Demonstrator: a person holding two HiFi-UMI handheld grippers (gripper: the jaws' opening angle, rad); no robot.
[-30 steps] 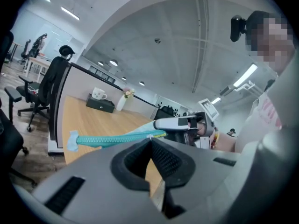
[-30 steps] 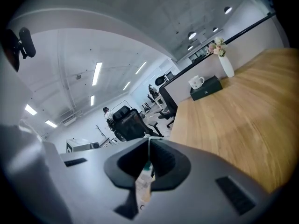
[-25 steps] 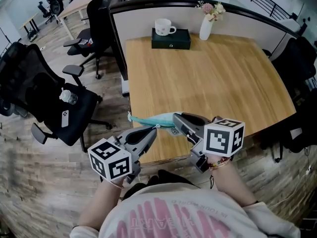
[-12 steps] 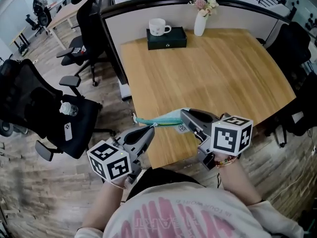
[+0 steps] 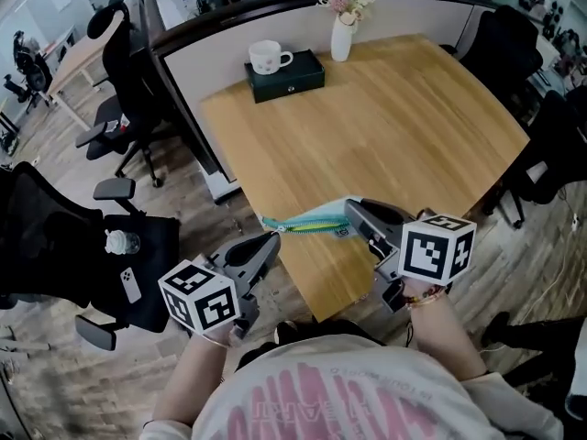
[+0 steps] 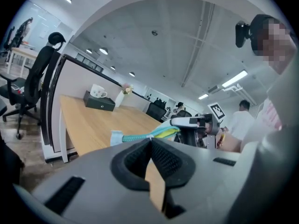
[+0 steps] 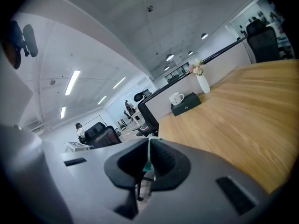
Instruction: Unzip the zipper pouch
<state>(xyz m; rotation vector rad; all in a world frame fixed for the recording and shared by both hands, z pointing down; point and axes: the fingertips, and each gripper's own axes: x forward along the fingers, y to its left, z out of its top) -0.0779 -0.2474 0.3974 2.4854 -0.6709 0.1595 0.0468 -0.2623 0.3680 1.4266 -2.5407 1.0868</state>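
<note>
teal, slim fabric zipper pouch

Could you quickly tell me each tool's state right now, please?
Left tool: closed on the small pale zipper pull.
Right tool: closed on the teal fabric zipper pouch.

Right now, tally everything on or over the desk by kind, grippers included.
mug: 1
box: 1
vase: 1
pouch: 1
grippers: 2 (left gripper, right gripper, both shut on the pouch)
Total: 6
</note>
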